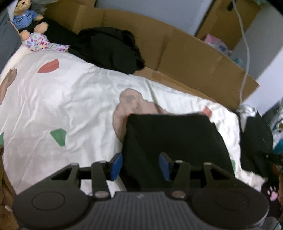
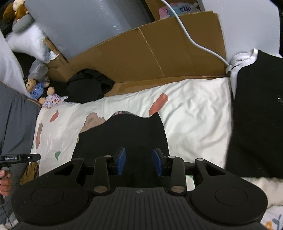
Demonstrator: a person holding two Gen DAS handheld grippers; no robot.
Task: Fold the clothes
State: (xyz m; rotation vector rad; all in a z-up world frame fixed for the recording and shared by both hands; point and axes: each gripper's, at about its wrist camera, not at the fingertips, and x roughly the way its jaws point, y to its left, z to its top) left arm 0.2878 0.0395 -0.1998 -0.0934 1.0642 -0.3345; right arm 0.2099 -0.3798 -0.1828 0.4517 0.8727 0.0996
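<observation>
**Both tongs parted above a folded black garment on the bed**

At the far left of the left wrist view a teddy bear (image 1: 24, 16) in a blue shirt sits by a speckled cloth (image 1: 41, 42), with a crumpled dark heap of clothing (image 1: 109, 49) just to its right against a cardboard sheet (image 1: 185, 58). A white bedsheet (image 1: 61, 99) printed with coloured patches spreads below them.

The left gripper (image 1: 139, 165) fills the bottom of that view with its jaws apart. The folded black garment (image 1: 173, 138) lies on the sheet beyond and beneath the tips: its left edge runs just inside the left blue pad (image 1: 116, 165), and the right pad (image 1: 163, 166) stands over the cloth. No fabric is pinched between the pads; whether they brush the cloth cannot be told. Further right another dark pile (image 1: 256, 139) lies at the bed's edge, and a white cable (image 1: 245, 53) hangs over the cardboard.

In the right wrist view a person's hand (image 2: 5, 182) shows at the far left edge, holding a black handle. The right gripper (image 2: 139, 161) also has its jaws apart, both blue pads hovering over the middle of the same garment, gripping nothing. To the right a large stack of black cloth (image 2: 258, 115) rests on the sheet.
</observation>
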